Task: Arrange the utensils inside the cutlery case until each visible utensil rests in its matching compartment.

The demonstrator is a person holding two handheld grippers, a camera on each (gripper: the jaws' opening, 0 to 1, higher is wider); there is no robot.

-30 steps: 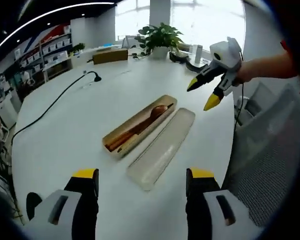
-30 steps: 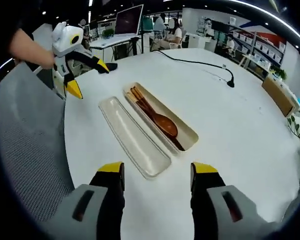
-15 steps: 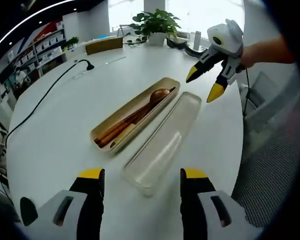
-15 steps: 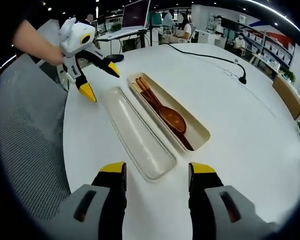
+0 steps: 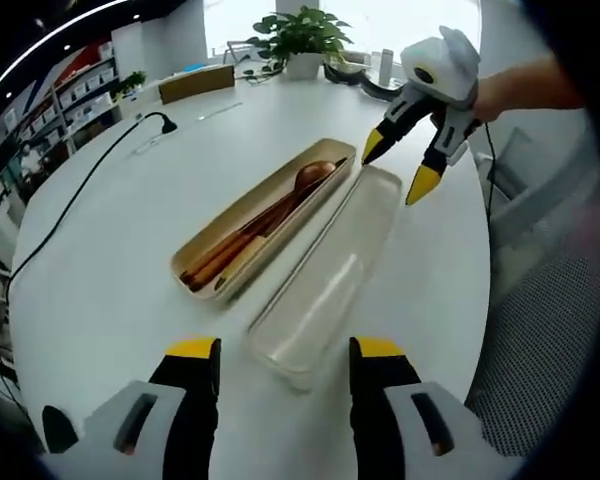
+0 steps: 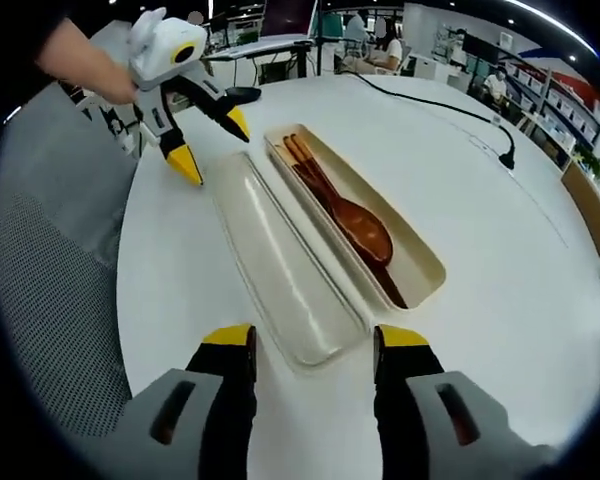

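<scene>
Lying open on white surface [image 5: 110, 270]: cutlery case [image 5: 263, 217] holding wooden spoon [image 5: 280, 205], lid [image 5: 332, 272] touching alongside. Left tool [image 5: 283, 352] open, empty, near lid end. Right tool [image 6: 310, 336] open, empty.

A white round table [image 5: 110, 250] carries a black cable [image 5: 75, 200], with a potted plant [image 5: 300, 35] and a brown box [image 5: 195, 82] at its far edge and a grey mesh chair [image 6: 50, 250] beside it.

A round white table [image 5: 110, 270] carries the open cutlery case [image 5: 255, 220], its lid [image 5: 330, 285] alongside, and a black cable [image 5: 75, 200].
</scene>
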